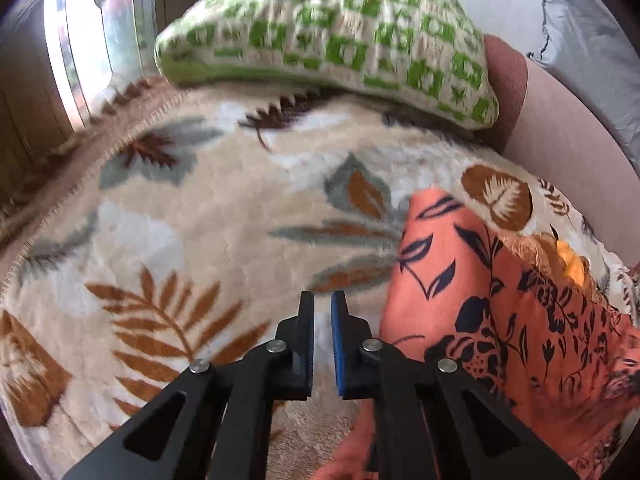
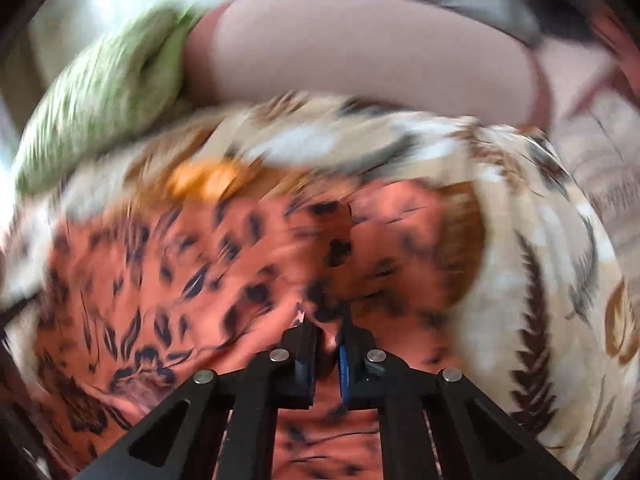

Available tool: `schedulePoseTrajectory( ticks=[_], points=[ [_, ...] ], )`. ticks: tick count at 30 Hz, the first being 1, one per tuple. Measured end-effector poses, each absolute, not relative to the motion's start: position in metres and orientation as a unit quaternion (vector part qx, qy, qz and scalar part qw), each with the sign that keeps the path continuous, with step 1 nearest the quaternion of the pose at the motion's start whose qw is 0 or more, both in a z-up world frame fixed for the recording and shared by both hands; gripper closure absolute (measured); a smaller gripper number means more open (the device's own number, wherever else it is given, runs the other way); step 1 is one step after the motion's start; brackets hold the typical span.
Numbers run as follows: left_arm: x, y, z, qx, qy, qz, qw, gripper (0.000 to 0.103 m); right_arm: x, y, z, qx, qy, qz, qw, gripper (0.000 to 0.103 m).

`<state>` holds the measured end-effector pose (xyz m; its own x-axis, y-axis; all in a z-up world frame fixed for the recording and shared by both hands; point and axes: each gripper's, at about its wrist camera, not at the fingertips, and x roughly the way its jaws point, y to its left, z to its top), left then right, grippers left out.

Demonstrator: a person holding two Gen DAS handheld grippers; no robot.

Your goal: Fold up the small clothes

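An orange garment with a dark floral print (image 1: 500, 300) lies on a cream leaf-patterned blanket (image 1: 192, 216). My left gripper (image 1: 322, 300) hovers over the blanket just left of the garment, its jaws nearly together with a narrow gap and nothing between them. In the blurred right wrist view my right gripper (image 2: 327, 320) is shut on a fold of the orange garment (image 2: 180, 272), which bunches up between the fingers. A small orange-yellow item (image 2: 204, 178) shows at the garment's far edge.
A green-and-white knitted cushion (image 1: 332, 44) lies at the back of the blanket. A pinkish-brown sofa back (image 1: 568, 152) runs behind to the right, with grey fabric (image 1: 580, 20) above it. A window (image 1: 80, 48) is at the far left.
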<state>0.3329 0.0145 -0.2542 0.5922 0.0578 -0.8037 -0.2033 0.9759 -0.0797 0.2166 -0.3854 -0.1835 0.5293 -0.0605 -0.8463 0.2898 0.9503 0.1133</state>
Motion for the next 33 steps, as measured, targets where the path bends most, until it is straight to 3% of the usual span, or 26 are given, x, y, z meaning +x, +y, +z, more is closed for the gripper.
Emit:
schedulePoseTrajectory(
  ticks=[4,6,8,11,13,16,20,22,23,25,30,33],
  points=[
    [0.335,0.009,-0.259,-0.062,0.452,0.08,0.886,0.095,0.188,-0.451,-0.217,0.267,0.488,-0.054,0.829,0.088],
    [0.336,0.008,-0.263,-0.059,0.459,0.084,0.883,0.095,0.168,-0.47,-0.243,0.318,0.518,-0.072,0.79,0.059],
    [0.335,0.009,-0.26,-0.057,0.453,0.089,0.885,0.095,0.145,-0.483,-0.248,0.363,0.483,-0.05,0.796,0.052],
    [0.331,0.011,-0.248,-0.052,0.427,0.105,0.897,0.095,0.127,-0.499,-0.23,0.379,0.44,-0.071,0.811,0.031],
    [0.33,0.012,-0.242,-0.056,0.413,0.105,0.903,0.095,0.129,-0.502,-0.212,0.382,0.404,-0.058,0.829,0.03],
    [0.332,0.004,-0.242,-0.05,0.412,0.089,0.905,0.095,0.159,-0.491,-0.193,0.338,0.402,-0.052,0.849,0.03],
    [0.335,-0.005,-0.245,-0.039,0.418,0.077,0.904,0.095,0.214,-0.461,-0.206,0.246,0.47,-0.092,0.843,0.032],
    [0.336,-0.006,-0.247,-0.033,0.42,0.078,0.904,0.094,0.234,-0.451,-0.224,0.205,0.521,-0.094,0.823,0.069],
    [0.337,-0.004,-0.248,-0.036,0.421,0.079,0.903,0.094,0.238,-0.444,-0.231,0.173,0.538,-0.112,0.817,0.082],
    [0.336,0.001,-0.247,-0.043,0.419,0.084,0.903,0.094,0.24,-0.431,-0.218,0.13,0.524,-0.125,0.832,0.092],
    [0.332,0.003,-0.238,-0.051,0.392,0.092,0.914,0.094,0.233,-0.417,-0.152,0.086,0.419,-0.129,0.894,0.094],
    [0.334,-0.007,-0.242,-0.031,0.392,0.092,0.915,0.093,0.243,-0.418,-0.144,0.081,0.375,-0.125,0.915,0.094]
  ],
)
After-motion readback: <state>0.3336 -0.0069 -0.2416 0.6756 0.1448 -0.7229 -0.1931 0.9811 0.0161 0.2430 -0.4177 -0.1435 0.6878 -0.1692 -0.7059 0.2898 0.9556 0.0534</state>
